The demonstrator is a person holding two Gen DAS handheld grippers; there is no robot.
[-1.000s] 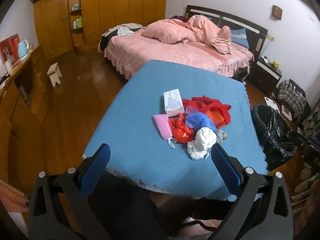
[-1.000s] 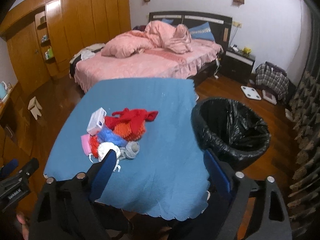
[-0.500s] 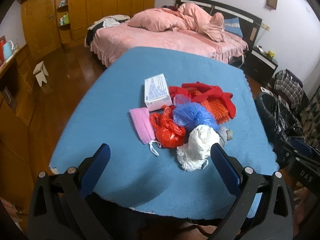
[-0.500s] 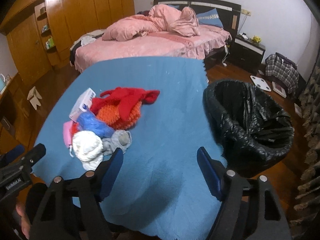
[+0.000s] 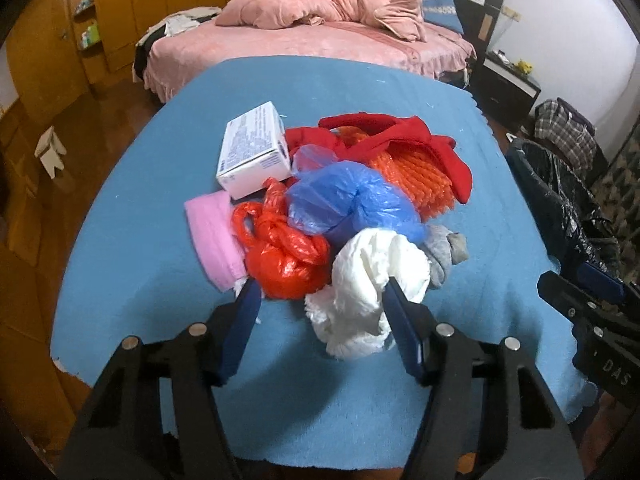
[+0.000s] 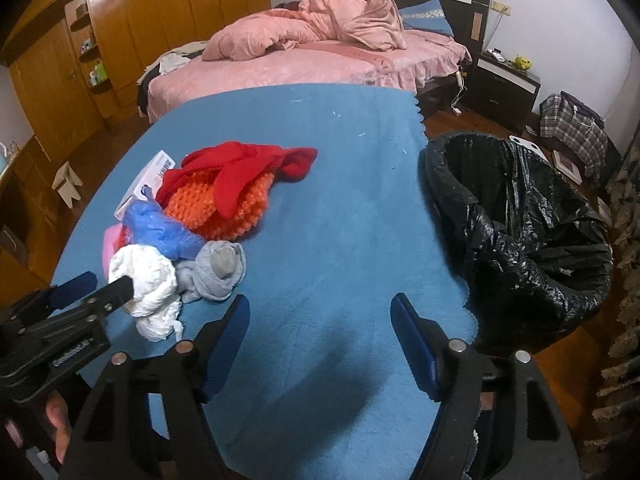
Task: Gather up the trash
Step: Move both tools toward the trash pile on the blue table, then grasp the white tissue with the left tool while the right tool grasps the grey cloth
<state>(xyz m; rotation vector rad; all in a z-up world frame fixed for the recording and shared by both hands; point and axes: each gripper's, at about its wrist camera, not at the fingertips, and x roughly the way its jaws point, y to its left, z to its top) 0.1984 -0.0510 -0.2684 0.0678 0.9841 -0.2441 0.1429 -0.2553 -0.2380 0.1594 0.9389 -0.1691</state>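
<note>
A heap of trash lies on the blue-covered table [image 5: 360, 80]: a white box [image 5: 254, 150], a pink mask [image 5: 214, 240], a red plastic bag [image 5: 284, 252], a blue plastic bag [image 5: 352, 204], a white crumpled bag [image 5: 376, 276], a grey sock [image 5: 444, 252], and red and orange knitwear [image 5: 404, 156]. My left gripper [image 5: 320, 312] is open, its fingers on either side of the near edge of the white bag and red bag. My right gripper [image 6: 320, 332] is open and empty over bare cloth, right of the heap [image 6: 192, 232].
A bin lined with a black bag [image 6: 520, 232] stands off the table's right edge; it also shows in the left wrist view [image 5: 560, 208]. A pink bed [image 5: 312, 36] lies behind the table. Wooden wardrobes [image 6: 120, 40] and a small stool [image 6: 68, 180] are at the left.
Both grippers have moved forward and down toward the table. My left gripper has narrowed and closed in on the white and red bags. The right gripper came over the table edge.
</note>
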